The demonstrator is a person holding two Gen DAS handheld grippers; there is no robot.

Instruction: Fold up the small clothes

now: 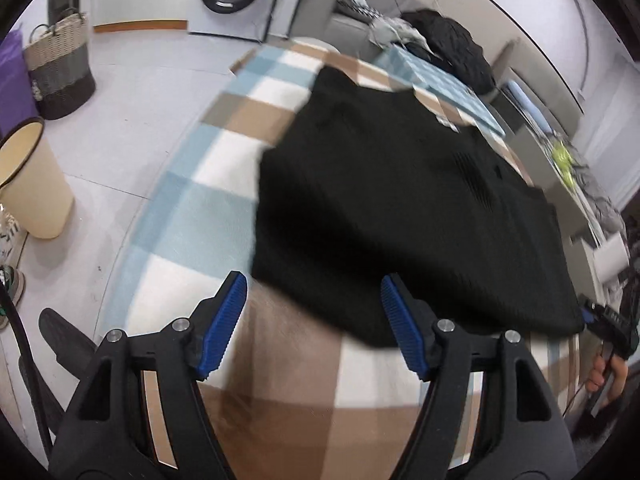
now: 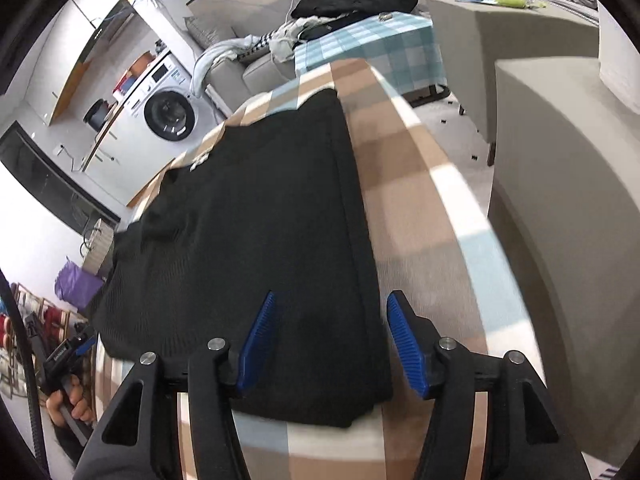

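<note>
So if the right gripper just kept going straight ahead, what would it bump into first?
Probably the black garment. The right gripper is open, and the cloth's near corner lies between its fingers on the checked tablecloth, so it would likely meet that first. How high it sits above the cloth is hard to tell.

Black knit garment (image 1: 400, 208) lies flat on checked cloth (image 1: 192, 220).
</note>
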